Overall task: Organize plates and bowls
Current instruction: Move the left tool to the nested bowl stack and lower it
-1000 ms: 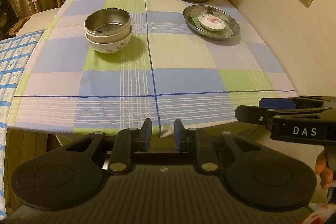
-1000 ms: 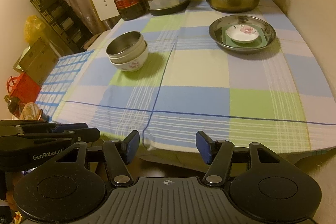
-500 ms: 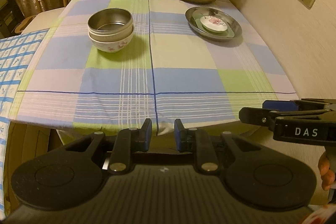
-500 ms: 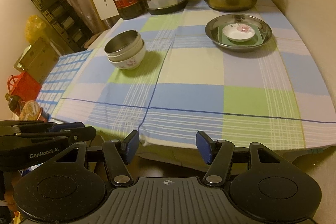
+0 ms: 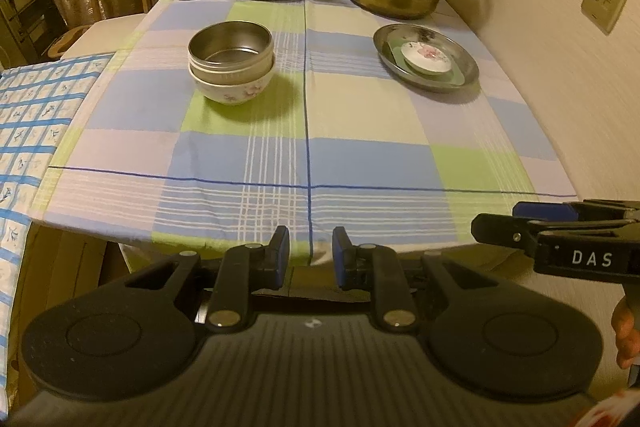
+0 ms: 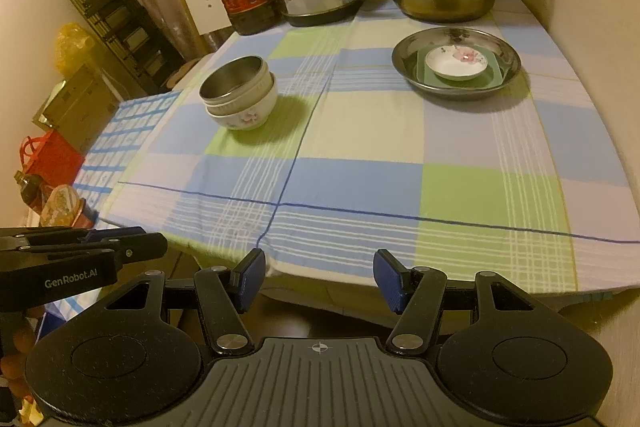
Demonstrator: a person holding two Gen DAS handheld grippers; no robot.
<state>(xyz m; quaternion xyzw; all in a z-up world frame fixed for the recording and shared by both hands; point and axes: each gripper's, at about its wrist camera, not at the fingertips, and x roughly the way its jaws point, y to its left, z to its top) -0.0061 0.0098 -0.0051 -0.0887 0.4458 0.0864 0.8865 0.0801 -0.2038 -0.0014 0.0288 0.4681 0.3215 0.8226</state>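
– While both grippers hang off the desk [image 5: 360,155] edge, where are the bowls [image 5: 231,67]?

– Stacked left of the metal plate [image 6: 456,65], well apart. A small dish [image 6: 456,62] sits inside it.

– Holding anything?

– No. The left gripper [image 5: 310,255] and right gripper [image 6: 318,277] are both spread apart, holding nothing.
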